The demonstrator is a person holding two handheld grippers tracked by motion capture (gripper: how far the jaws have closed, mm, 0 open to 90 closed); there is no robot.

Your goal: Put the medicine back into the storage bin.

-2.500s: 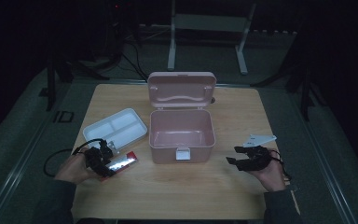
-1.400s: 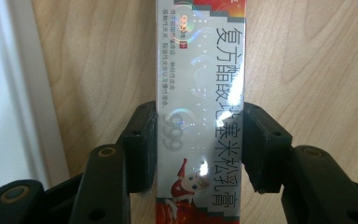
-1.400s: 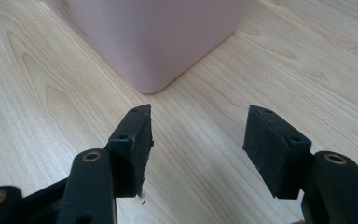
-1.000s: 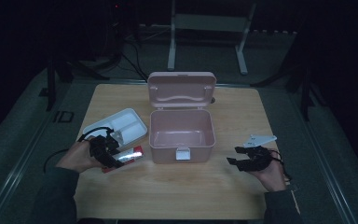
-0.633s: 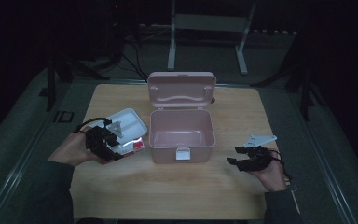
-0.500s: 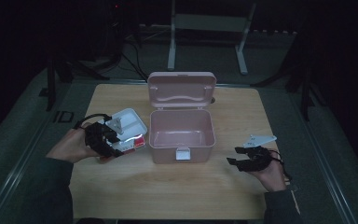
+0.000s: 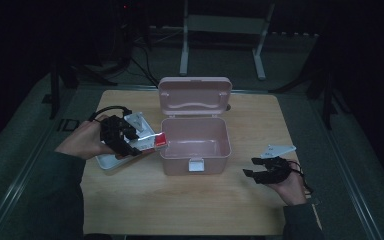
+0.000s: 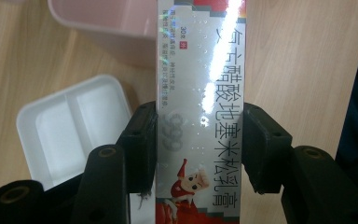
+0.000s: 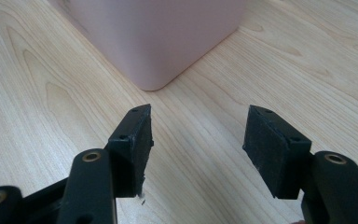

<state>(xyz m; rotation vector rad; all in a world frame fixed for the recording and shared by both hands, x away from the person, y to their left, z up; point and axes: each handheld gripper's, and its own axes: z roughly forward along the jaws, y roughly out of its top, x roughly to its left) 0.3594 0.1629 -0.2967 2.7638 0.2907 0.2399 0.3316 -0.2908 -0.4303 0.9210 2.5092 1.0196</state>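
A silver and red carton (image 8: 200, 93) with printed characters is clamped between both pads of my left gripper (image 8: 198, 140). In the high view that left gripper (image 7: 125, 140) is raised off the table beside the left wall of the open pink box (image 7: 195, 145), and the carton's (image 7: 152, 141) red end reaches the box's rim. My right gripper (image 7: 260, 175) rests low at the table's right front, jaws apart with nothing between them. In the right gripper view it (image 9: 196, 144) points at a corner of the pink box (image 9: 158, 37).
A white divided tray (image 7: 112, 161) lies on the wooden table (image 7: 180, 205) under my left hand, also visible as the tray (image 8: 70, 126) in the left gripper view. The box's lid (image 7: 195, 95) stands upright at the back. Dark floor and stand legs surround the table.
My left gripper has lifted the carton off the table near the front left and carried it up and right to the pink box's left rim. The right gripper stayed still.
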